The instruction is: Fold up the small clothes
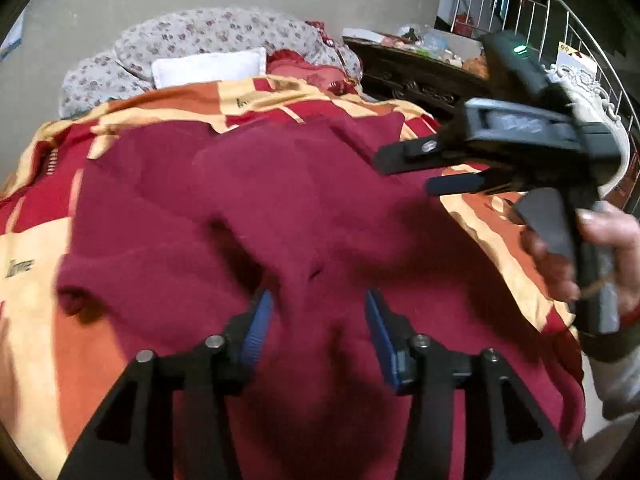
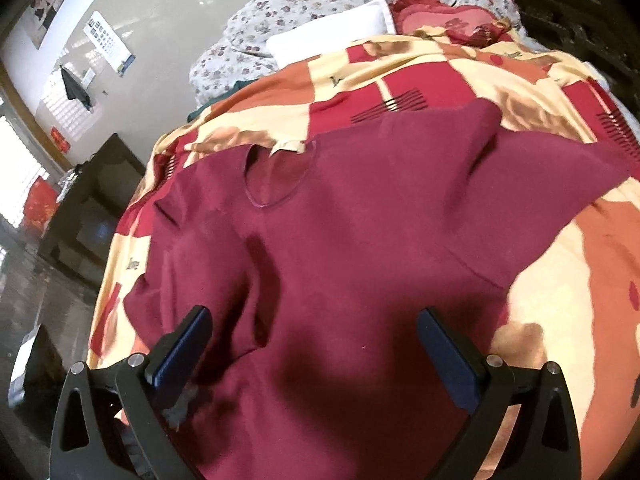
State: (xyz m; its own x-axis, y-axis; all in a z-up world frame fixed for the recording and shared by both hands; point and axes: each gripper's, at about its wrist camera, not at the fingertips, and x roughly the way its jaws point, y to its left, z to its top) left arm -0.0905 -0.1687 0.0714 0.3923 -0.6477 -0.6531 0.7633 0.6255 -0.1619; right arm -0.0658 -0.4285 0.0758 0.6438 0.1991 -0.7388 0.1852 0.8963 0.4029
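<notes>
Both grippers hang over a maroon sweater [image 2: 360, 240] spread flat on a bed's red, orange and cream patterned bedspread [image 2: 460, 64]. Left gripper [image 1: 318, 320] has its blue-padded jaws apart, gripping nothing, above a raised fold. Right gripper [image 2: 314, 340] is spread wide, empty, above the sweater's lower body.

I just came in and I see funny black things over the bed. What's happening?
A person is folding a dark red sweater spread out on a bed with a red, orange and cream blanket. They hold a claw tool in each hand. The left claw is open right above a bunched-up part of the sweater, with nothing pinched. The right claw is open too, over the sweater's lower half. One side looks already folded in.
</notes>
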